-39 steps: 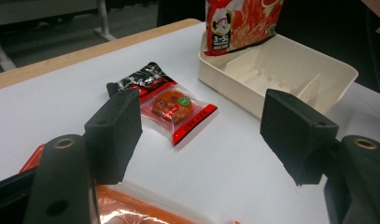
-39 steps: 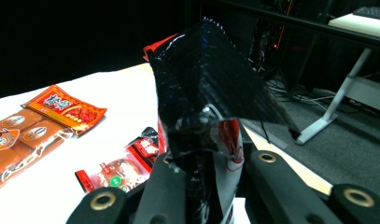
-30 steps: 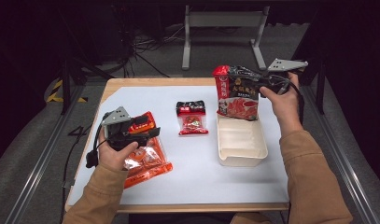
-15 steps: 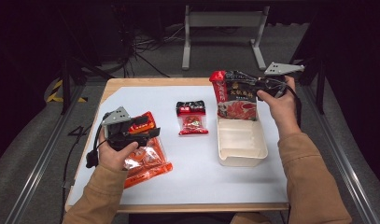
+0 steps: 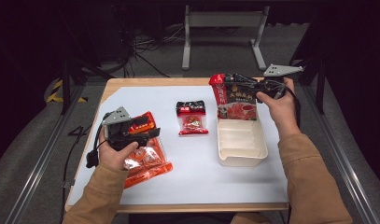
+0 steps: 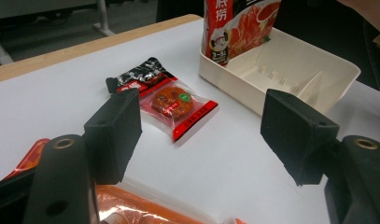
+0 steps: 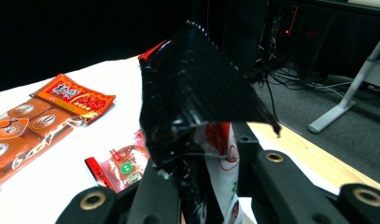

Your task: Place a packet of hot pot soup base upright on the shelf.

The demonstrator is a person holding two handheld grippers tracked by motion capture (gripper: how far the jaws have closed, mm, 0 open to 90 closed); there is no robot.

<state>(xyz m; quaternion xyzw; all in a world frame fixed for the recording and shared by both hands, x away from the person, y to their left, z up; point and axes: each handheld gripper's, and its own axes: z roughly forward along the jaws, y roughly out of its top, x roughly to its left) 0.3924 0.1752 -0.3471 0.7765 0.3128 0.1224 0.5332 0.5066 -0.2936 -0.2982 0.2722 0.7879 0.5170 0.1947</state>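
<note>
While the high view looks down on the worktop (image 5: 197, 182), the right hand-held gripper (image 5: 253, 87) clamps the top edge of a tall red pouch (image 5: 236, 103) standing in a cream tray (image 5: 241, 142); it looks light, soft and crinkly

Left gripper view: the left hand-held gripper (image 6: 201, 135), jaws apart, faces a small snack packet (image 6: 171, 103)

Right gripper view: jaws pinching the pouch's folded black top, a good hold

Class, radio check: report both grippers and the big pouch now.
Right gripper shut on big pouch, upright at the cream tray's far end. Left gripper open, empty, above orange packet. Nothing in the way.
</note>
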